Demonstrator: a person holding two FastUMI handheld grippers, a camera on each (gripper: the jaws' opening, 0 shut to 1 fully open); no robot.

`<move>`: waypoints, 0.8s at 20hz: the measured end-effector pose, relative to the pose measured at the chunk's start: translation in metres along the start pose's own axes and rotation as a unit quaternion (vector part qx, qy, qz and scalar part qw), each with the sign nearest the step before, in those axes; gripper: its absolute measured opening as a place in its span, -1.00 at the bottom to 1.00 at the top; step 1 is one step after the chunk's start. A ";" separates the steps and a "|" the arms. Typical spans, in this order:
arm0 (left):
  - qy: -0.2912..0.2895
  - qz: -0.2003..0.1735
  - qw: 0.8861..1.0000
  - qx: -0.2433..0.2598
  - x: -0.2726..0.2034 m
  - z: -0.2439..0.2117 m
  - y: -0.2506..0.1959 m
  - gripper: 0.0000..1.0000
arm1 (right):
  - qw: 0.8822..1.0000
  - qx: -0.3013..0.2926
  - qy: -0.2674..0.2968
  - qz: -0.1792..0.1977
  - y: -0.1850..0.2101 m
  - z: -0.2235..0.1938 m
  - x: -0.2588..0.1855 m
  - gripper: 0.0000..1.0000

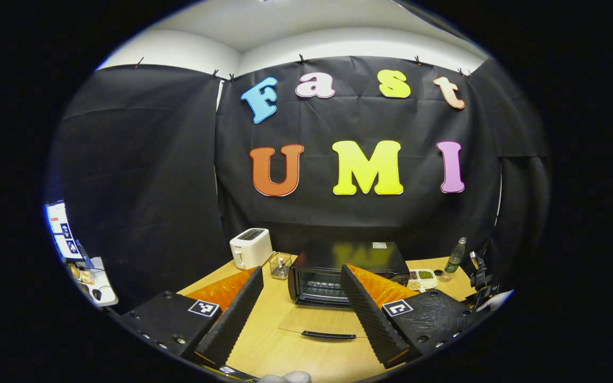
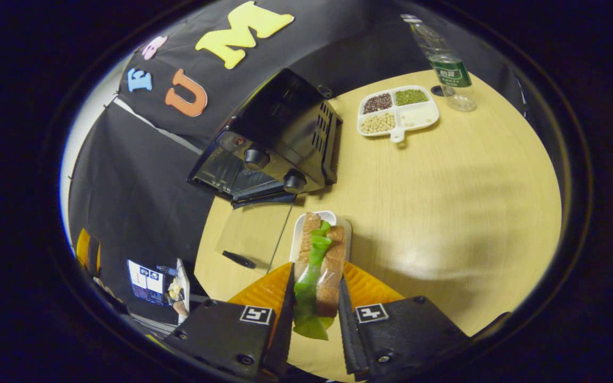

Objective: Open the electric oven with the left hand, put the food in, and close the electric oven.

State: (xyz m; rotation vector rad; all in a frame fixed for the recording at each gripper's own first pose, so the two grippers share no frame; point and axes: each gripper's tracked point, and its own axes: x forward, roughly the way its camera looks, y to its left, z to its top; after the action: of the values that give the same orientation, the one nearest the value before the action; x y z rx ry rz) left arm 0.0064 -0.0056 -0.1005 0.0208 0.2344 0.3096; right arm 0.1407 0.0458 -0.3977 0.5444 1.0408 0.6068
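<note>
Sandwich gripped, oven door down: loading comes next.

Left gripper view: the left gripper [image 1: 301,314] gapes wide, its 2 ribbed fingers empty over the glass door [image 1: 321,322] of the boxy oven [image 1: 346,271].
Right gripper view: the right gripper [image 2: 314,308] clamps the sandwich [image 2: 317,266] above its white tray [image 2: 300,229]; it must swing left toward the oven's mouth.
</note>
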 end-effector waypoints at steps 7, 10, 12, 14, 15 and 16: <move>-0.012 -0.021 1.000 0.015 -0.006 -0.006 0.005 0.92 | 0.997 -0.007 -0.070 -0.013 0.039 0.021 -0.027 -0.33; -0.028 -0.053 0.998 0.020 -0.009 -0.002 0.008 0.92 | 0.992 0.011 -0.122 -0.015 0.074 0.023 -0.039 -0.33; -0.035 -0.084 0.996 0.018 -0.014 -0.001 0.007 0.92 | 0.987 0.032 -0.158 -0.007 0.100 0.019 -0.040 -0.33; -0.032 -0.108 0.994 0.009 -0.020 -0.005 0.006 0.92 | 0.980 0.063 -0.191 0.008 0.126 0.012 -0.033 -0.33; -0.027 -0.120 0.992 0.002 -0.024 -0.008 0.008 0.92 | 0.976 0.074 -0.204 0.015 0.137 0.009 -0.028 -0.33; -0.025 -0.131 0.991 -0.001 -0.027 -0.010 0.008 0.92 | 0.972 0.088 -0.217 0.019 0.146 0.005 -0.020 -0.33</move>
State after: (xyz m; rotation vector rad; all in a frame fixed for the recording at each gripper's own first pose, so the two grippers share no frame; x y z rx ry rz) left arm -0.0236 -0.0067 -0.1039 -0.0040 0.1838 0.0471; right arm 0.1083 0.1352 -0.2854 0.8148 0.6713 0.4043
